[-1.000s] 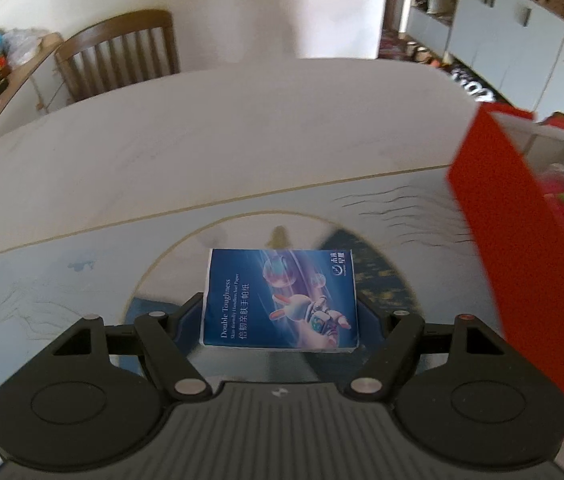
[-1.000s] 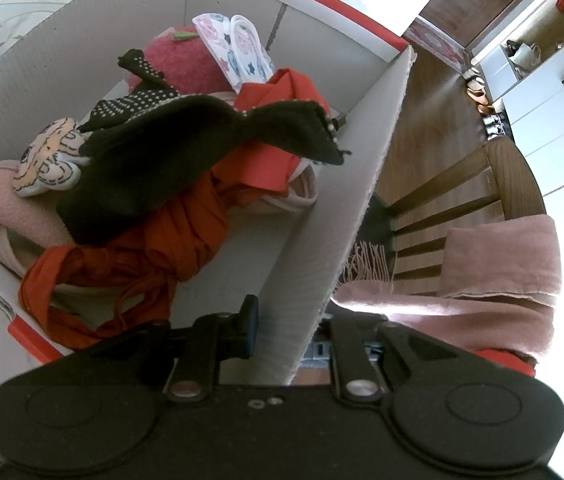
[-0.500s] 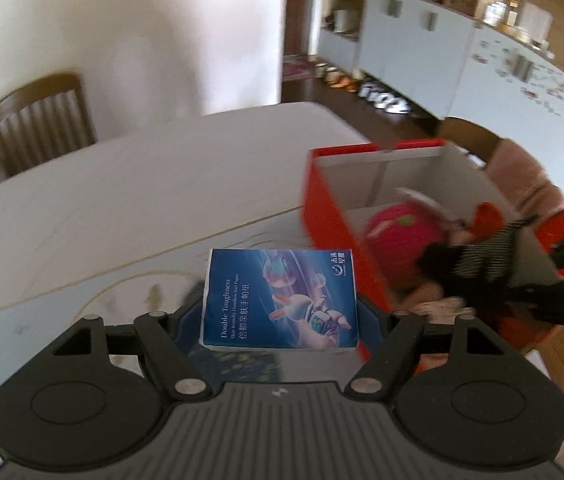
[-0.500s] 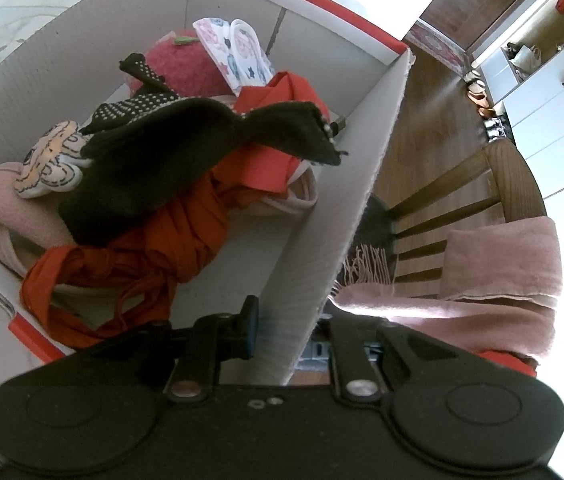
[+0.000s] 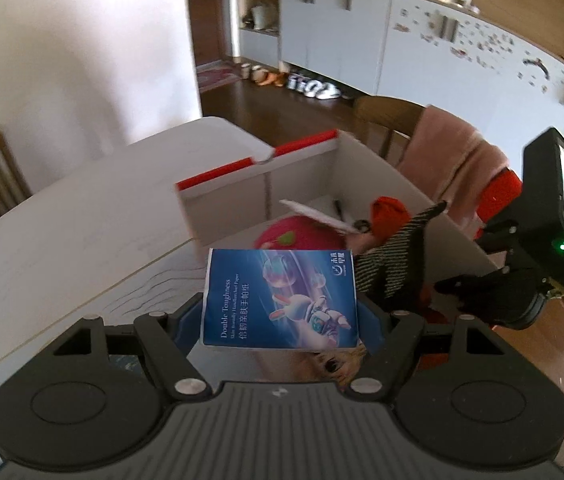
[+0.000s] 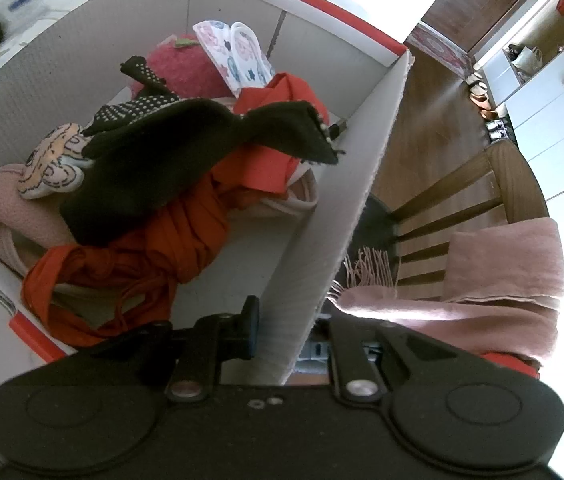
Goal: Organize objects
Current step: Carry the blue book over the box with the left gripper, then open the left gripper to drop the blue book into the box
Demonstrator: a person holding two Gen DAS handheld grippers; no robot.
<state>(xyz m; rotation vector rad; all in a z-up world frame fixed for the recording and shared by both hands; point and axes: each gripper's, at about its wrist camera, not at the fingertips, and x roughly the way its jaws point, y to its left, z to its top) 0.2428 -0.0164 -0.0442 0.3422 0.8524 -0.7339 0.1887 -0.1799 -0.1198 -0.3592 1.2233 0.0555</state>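
Left gripper (image 5: 282,322) stands spread wide, its jaws pinching a blue tissue pack (image 5: 279,298) by its two short sides; the pack is lifted off the table (image 5: 81,216) and hangs at the near edge of the box (image 5: 257,170), partly over its contents. Right gripper (image 6: 286,330) is nearly pressed together on the box's right wall (image 6: 346,208), one finger inside the box and one outside.

The box is white cardboard with a red rim. Inside lie a pink plush (image 6: 185,68) at the far end, a white patterned cloth (image 6: 237,54) leaning on it, a black dotted glove (image 6: 169,148) across the middle, red fabric (image 6: 185,232) under the glove, a pale pink cloth (image 6: 13,216) along the left wall, and a small cartoon-print piece (image 6: 51,166) on top of it.

From the left wrist, the right gripper's camera unit (image 5: 558,216) shows beyond the box with a lit screen and a green light, and white cabinets (image 5: 362,28) and shoes (image 5: 314,88) on a wooden floor fill the background. Only the right wrist shows the box floor, and a wooden chair (image 6: 462,200) just outside the wall with a pink scarf (image 6: 482,280) draped over it.
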